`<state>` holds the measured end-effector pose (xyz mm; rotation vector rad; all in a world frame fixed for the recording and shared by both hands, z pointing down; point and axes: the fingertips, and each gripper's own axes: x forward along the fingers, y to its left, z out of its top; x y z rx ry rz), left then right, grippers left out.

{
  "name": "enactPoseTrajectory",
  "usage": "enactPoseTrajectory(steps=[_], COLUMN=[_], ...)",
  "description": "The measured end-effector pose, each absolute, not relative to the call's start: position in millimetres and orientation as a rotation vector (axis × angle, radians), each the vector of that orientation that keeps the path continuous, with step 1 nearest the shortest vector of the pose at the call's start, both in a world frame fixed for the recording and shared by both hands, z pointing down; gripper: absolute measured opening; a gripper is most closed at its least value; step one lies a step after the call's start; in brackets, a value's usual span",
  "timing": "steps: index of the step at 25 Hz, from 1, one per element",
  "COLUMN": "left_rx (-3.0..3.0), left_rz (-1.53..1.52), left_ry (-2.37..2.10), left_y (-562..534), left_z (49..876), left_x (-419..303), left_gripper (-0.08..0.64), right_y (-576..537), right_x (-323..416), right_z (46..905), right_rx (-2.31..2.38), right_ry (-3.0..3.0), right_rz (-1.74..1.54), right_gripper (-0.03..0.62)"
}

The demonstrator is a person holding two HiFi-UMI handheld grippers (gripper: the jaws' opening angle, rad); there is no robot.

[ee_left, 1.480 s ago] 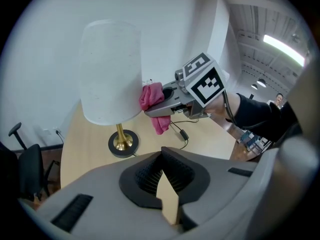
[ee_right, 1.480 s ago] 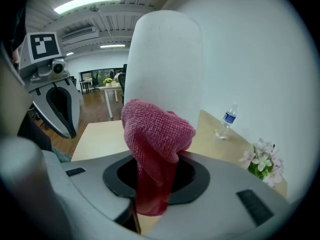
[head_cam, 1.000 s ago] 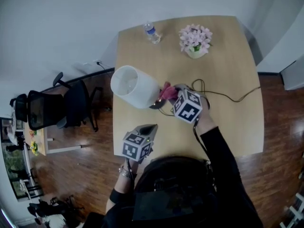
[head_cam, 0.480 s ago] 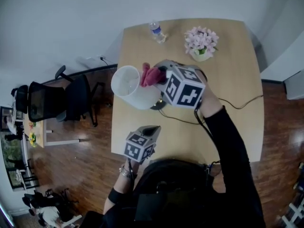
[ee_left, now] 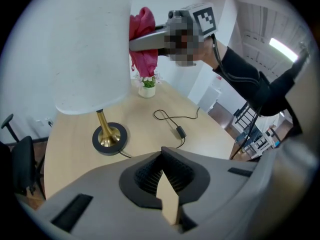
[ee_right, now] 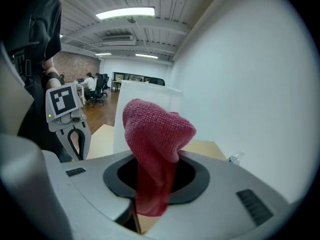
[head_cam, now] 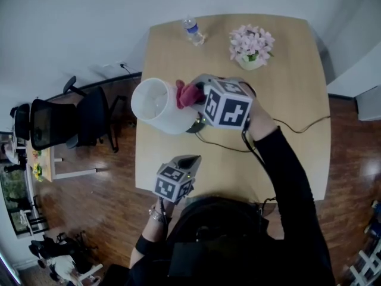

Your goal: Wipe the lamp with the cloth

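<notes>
Left claw (head_cam: 186, 159): shut and empty; we hold it low over the near edge of the bench (head_cam: 286, 70), well short of the lamp (head_cam: 156, 105).
Right claw (head_cam: 198, 92): clamped on the red cloth (ee_right: 156, 134), raised to shade height, the nearer hand.
Relation: the lamp stands just left of this claw in the head view; cloth at the flank of the shade (ee_left: 85, 49), contact unclear.
Lamp: upright, white drum shade, brass stem (ee_left: 102, 120), black base (ee_left: 109, 139), mid-bench.
</notes>
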<state>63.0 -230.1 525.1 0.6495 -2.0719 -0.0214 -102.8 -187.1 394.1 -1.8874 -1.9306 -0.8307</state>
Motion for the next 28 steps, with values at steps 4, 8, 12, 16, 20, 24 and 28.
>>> enactPoseTrajectory(steps=[4,8,12,16,20,24,28], left_rx=[0.657,0.656,0.665,0.658,0.661,0.659,0.659], left_rz=[-0.02,-0.018,-0.012,-0.007,0.0,0.002,-0.004], left_ry=[-2.054,-2.052,-2.055,-2.048,-2.045,-2.058,-2.059], left_y=[-230,-230,-232,-232,-232,-232,-228], left_z=[529,531,529,530,532,529,531], left_x=[65,65,63,66,67,67,67], left_gripper=[0.012,0.012,0.012,0.012,0.012,0.012,0.012], right_y=[-192,-195,-204,-206,-212,-226,-226], right_x=[-104,-103,-106,-101,-91,-95,-120], right_z=[408,440,461,484,517,529,473], right_rx=[-1.874,-1.824,-1.77,-1.765,-1.73,-1.65,-1.608], right_ry=[-1.947,-1.929,-1.918,-1.888,-1.806,-1.799,-1.916], right_rz=[-0.676,-0.648,-0.597,-0.528,-0.68,-0.708,-0.528], right_gripper=[0.1,0.1,0.099,0.1,0.098,0.098,0.101])
